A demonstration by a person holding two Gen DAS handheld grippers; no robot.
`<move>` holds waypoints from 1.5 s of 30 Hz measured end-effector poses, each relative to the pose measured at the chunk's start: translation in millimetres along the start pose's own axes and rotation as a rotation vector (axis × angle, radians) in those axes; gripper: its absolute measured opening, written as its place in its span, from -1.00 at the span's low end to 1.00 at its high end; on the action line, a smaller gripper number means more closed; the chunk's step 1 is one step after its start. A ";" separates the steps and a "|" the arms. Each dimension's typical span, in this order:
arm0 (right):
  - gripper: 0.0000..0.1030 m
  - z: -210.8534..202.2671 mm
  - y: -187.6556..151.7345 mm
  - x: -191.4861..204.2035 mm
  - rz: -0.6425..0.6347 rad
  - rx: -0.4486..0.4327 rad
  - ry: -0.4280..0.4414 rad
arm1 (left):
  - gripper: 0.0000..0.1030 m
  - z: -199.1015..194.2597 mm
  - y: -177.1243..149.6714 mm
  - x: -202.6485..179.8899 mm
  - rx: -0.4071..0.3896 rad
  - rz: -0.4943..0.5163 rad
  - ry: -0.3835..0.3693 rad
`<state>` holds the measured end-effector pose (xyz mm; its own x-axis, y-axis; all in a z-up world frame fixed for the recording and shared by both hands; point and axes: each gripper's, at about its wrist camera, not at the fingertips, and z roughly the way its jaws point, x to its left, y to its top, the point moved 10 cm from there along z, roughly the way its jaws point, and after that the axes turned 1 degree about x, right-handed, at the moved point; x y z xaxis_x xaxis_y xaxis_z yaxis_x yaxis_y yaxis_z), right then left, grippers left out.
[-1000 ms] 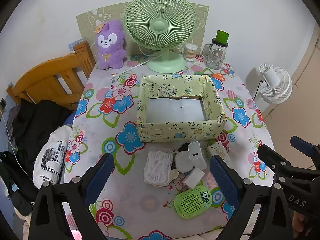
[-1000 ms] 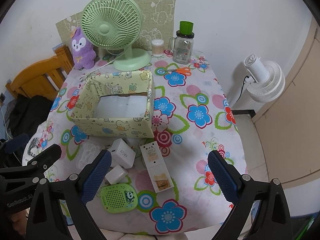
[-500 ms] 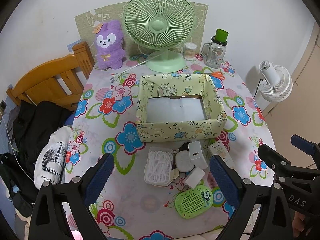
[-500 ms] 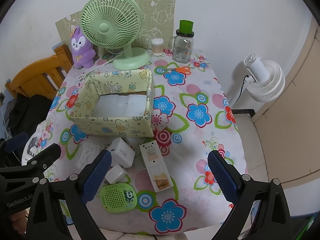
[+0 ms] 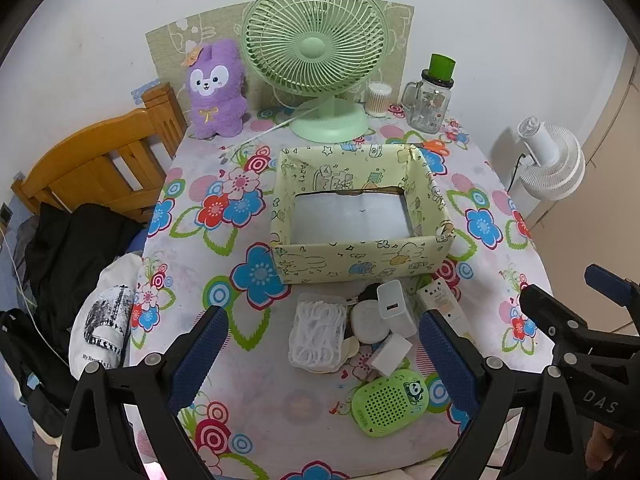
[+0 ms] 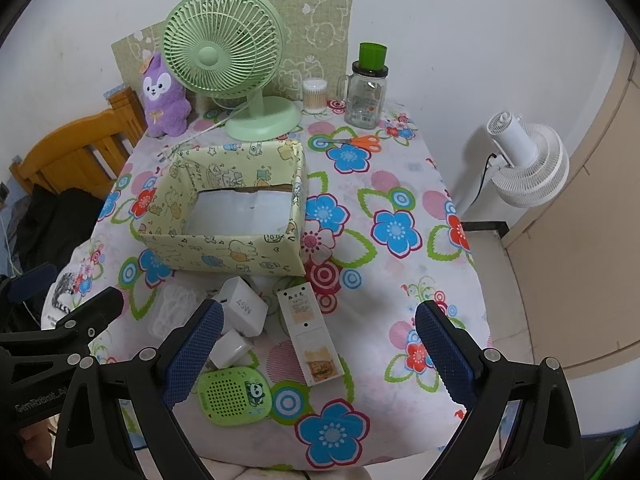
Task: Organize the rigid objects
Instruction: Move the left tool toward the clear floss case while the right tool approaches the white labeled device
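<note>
Left tongs [image 5: 322,354] & right tongs [image 6: 316,348] both spread wide, gripping nothing, hovering over the near edge of the desk [image 6: 400,280]. One yellow box [image 5: 360,216] mid-desk, only a white sheet inside. In front of it: 2 white chargers [image 6: 244,308] [image 6: 231,349], 1 green speaker [image 6: 235,396], 1 long white remote [image 6: 310,334], 1 clear pack [image 5: 318,336], 1 round white case [image 5: 368,322]. Right view shows orange scissors [image 6: 358,142] in full; left view only a corner. The round case shows only in left view.
</note>
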<state>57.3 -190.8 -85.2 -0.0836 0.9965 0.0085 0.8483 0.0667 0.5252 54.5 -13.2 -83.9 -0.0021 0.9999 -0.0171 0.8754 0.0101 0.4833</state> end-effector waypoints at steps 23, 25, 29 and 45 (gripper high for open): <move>0.89 50.3 1.8 0.2 -0.059 0.061 -0.013 | 0.88 60.2 -3.0 -6.5 0.103 0.050 -0.011; 0.88 58.3 -0.1 -0.9 -0.061 0.073 -0.015 | 0.88 67.8 -4.4 -6.1 0.116 0.052 -0.009; 0.86 72.7 -3.9 -2.0 -0.067 0.095 -0.017 | 0.88 83.4 -9.9 -4.7 0.148 0.047 -0.013; 0.79 124.5 -28.2 -2.0 -0.072 0.199 -0.027 | 0.82 135.3 -39.0 8.6 0.274 0.027 0.021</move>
<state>98.6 -188.4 -205.9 -0.1358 0.9896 -0.0477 0.9274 0.1439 0.3453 85.7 -6.9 -221.3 0.0152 0.9998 0.0122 0.9735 -0.0176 0.2280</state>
